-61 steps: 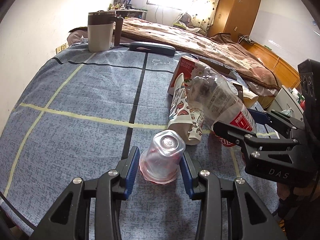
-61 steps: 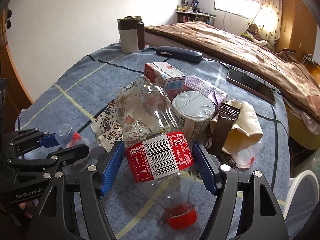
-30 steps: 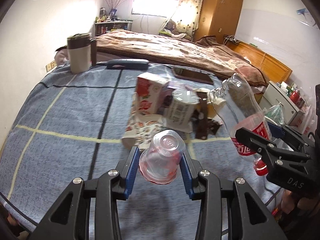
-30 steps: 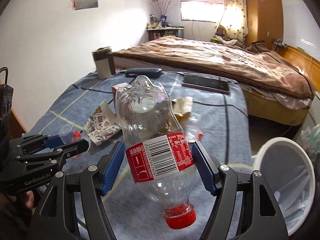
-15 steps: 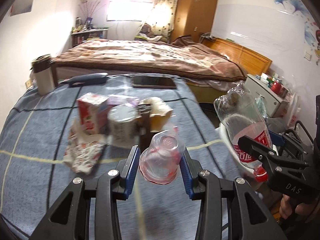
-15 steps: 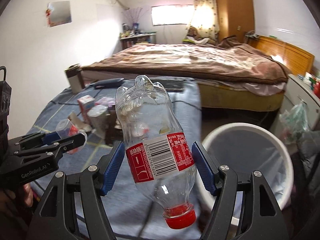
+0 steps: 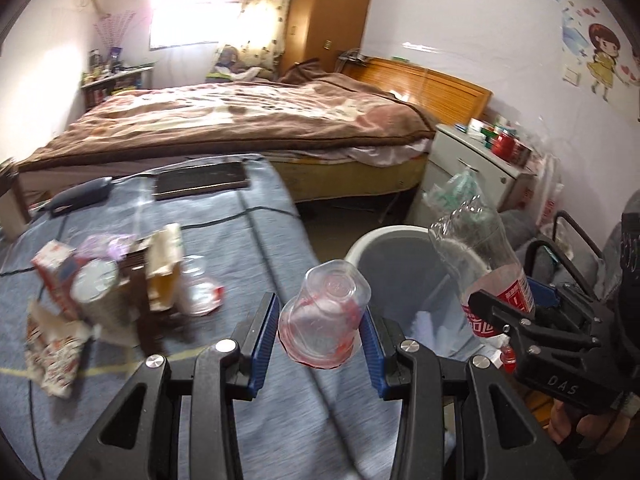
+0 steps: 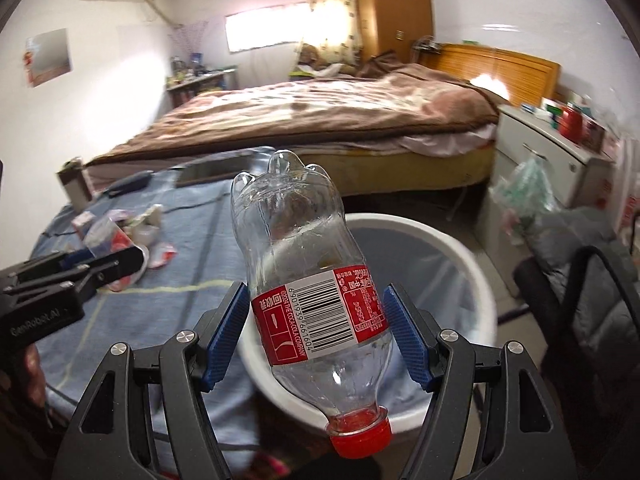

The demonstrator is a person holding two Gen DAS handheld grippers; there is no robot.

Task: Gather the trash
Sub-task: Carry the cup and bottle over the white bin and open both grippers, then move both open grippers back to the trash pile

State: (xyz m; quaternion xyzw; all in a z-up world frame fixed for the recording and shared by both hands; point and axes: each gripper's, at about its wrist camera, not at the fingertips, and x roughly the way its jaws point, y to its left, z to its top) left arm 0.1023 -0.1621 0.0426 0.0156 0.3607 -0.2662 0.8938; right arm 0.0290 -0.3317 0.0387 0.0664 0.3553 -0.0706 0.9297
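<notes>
**Two pieces of trash in hand, bin at the table edge**

Left gripper (image 7: 320,334): the blue fingers (image 7: 262,338) are clenched on a clear plastic cup (image 7: 324,316) with red residue inside. It is held sideways by its wall, base pointing away from the camera. It hangs over the near edge of the table (image 7: 240,248), just short of the bin rim. A side grip suits so light and soft a thing; a harder squeeze would likely crumple it.

Right gripper (image 8: 316,332): the fingers (image 8: 404,340) press on the red label band of an empty clear bottle (image 8: 304,276). The red cap points down towards the camera and the bottle base tilts up and away. The label band is probably the stiffest part, hence the hold there. The bottle hangs above the near rim of the bin.

Bin (image 8: 456,248): white, round and open-topped, it stands on the floor just beside the table edge — placed so that trash can be dropped from table height. Its grey inside shows something pale at the bottom; what it is cannot be told.

Remaining trash (image 7: 116,280): a carton, a foil-lidded cup, wrappers and a flattened clear lid lie clustered on the blue tablecloth, well apart from the bin. A dark phone (image 7: 200,182) lies further back.

Judgement: the carry is near its end — neither piece is dropped yet, and the cup needs more travel than the bottle.
</notes>
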